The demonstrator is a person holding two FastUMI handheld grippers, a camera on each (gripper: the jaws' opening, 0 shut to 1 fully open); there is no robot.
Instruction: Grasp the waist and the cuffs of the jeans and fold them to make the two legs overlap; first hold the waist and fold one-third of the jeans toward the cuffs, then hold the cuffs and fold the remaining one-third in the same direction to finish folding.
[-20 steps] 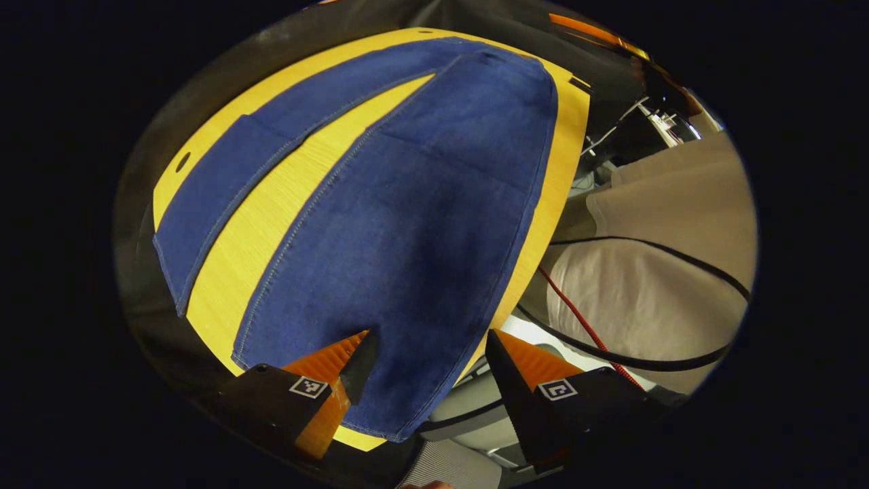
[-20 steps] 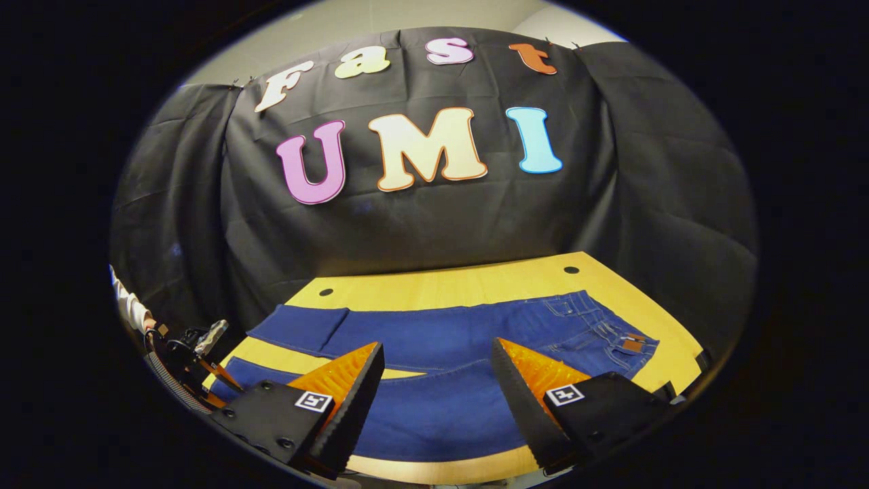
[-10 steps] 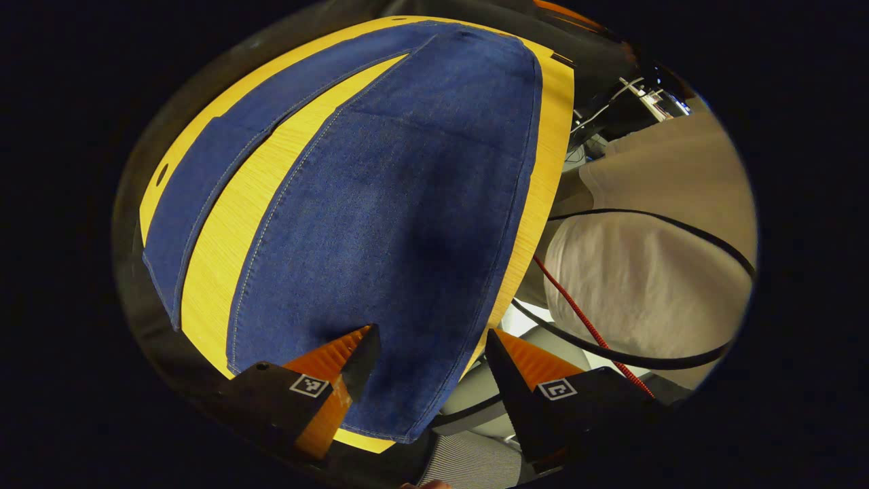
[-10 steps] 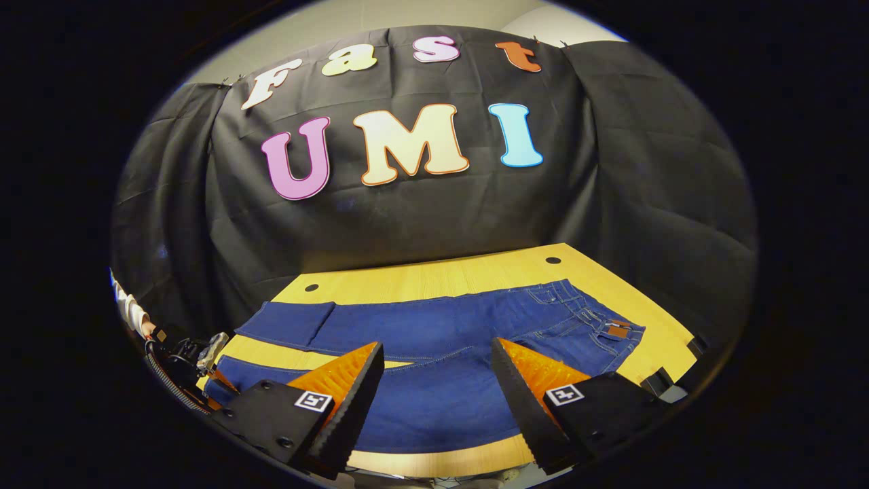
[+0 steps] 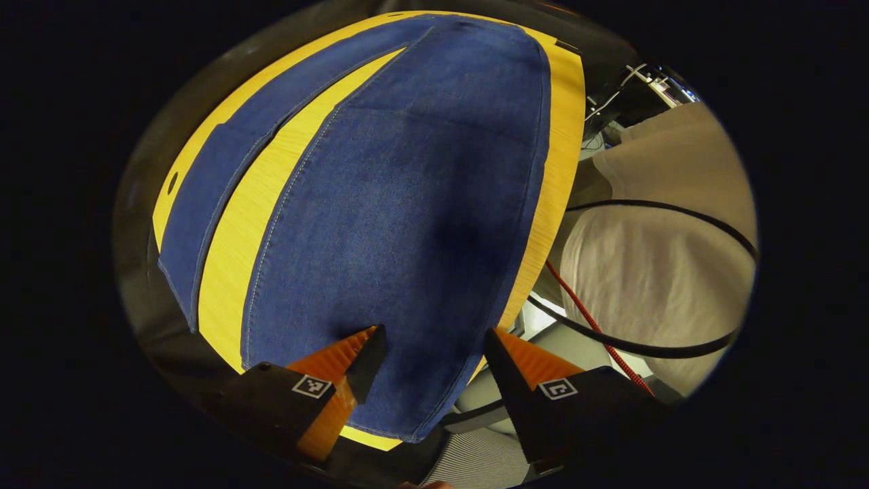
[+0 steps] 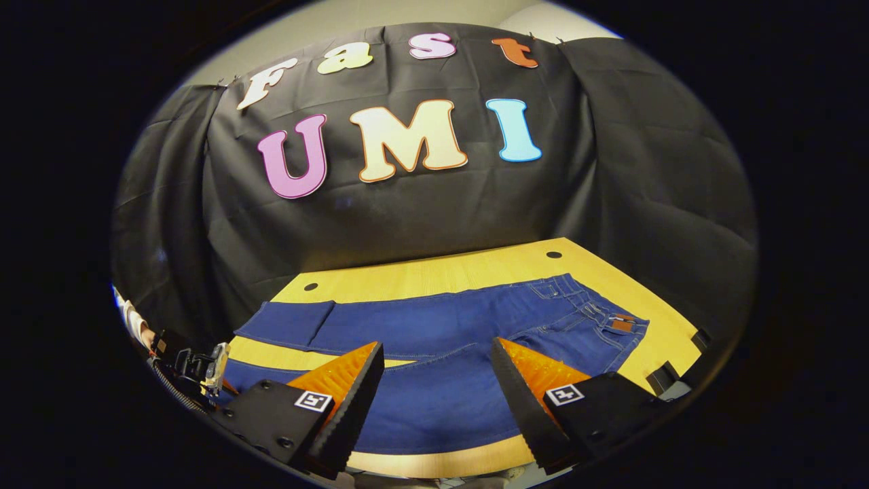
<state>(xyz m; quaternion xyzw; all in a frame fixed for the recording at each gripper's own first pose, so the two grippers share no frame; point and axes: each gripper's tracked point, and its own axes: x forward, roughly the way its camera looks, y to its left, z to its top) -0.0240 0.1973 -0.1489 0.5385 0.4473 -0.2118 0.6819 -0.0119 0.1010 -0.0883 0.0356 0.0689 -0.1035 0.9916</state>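
With jaws wide, the left gripper (image 5: 429,339) is aligned over the jeans (image 5: 400,224) cuff for grasping.

A black cloth wall (image 6: 421,210) hangs in soft folds behind a yellow wood-grain tabletop (image 6: 434,275), which has small dark round holes (image 6: 554,255) near its far corners. Above the cloth runs a strip of pale plain wall (image 6: 380,13). In the left gripper view, black cables (image 5: 638,346) and a red cord (image 5: 584,312) trail beside the tabletop's edge (image 5: 563,136), with grey furniture (image 5: 475,462) below.
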